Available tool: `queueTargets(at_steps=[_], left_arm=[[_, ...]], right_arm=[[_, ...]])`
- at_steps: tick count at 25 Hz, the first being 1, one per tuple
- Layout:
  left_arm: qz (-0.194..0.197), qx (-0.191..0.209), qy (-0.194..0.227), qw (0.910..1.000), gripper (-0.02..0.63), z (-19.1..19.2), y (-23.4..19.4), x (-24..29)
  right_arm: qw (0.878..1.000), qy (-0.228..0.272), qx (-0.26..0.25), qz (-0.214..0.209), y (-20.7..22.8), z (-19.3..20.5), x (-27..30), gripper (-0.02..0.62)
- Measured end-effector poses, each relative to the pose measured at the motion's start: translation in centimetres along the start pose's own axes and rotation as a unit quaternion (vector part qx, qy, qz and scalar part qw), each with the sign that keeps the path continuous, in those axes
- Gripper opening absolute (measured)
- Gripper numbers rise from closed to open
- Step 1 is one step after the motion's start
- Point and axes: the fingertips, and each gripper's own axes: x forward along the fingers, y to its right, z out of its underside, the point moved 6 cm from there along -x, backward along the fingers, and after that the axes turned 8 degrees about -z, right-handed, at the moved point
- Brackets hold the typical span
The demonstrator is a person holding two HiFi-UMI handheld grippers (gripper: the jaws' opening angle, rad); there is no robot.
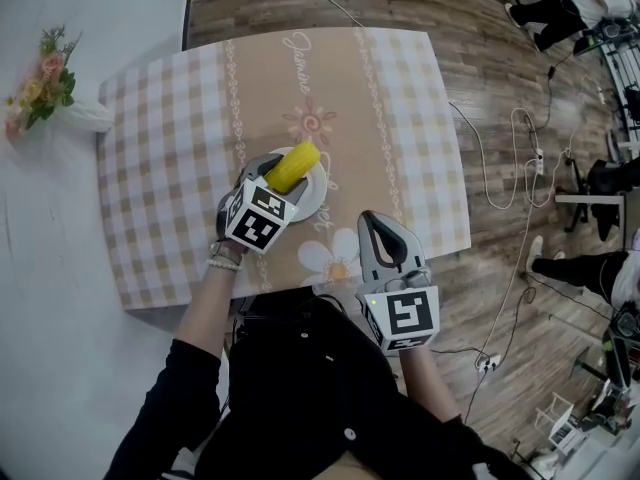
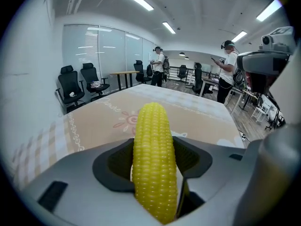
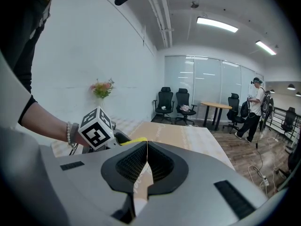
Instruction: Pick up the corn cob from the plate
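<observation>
The yellow corn cob (image 1: 293,167) sits over the white plate (image 1: 318,194) in the middle of the checked tablecloth. My left gripper (image 1: 278,181) is shut on the cob's near end. In the left gripper view the corn cob (image 2: 153,159) stands lengthwise between the two dark pads, pointing away across the table. Whether the cob still touches the plate I cannot tell. My right gripper (image 1: 371,220) hovers near the table's front edge, to the right of the plate, jaws shut and empty. The right gripper (image 3: 147,149) view shows its pads pressed together and the left gripper's marker cube (image 3: 96,128) beyond.
A white vase with flowers (image 1: 45,86) lies off the table's left corner. Cables (image 1: 510,168) trail over the wood floor at the right. Office chairs (image 2: 77,84) and standing people (image 2: 228,69) are far behind the table.
</observation>
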Motion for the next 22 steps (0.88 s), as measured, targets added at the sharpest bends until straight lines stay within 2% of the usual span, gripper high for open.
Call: queueTargets(at_steps=[6,22], left_arm=[[-0.015,0.013,0.013,0.9997,0.255,-0.9,0.2,-2.0],[-0.059,-0.018,0.065,0.9960,0.255,-2.8,1.0,-8.8]], right_arm=[[1.000,0.015,-0.010,-0.007,-0.4,-1.1,-0.3,0.041],[0.997,0.057,-0.044,-0.021,-1.4,-3.9,-2.0,0.040]])
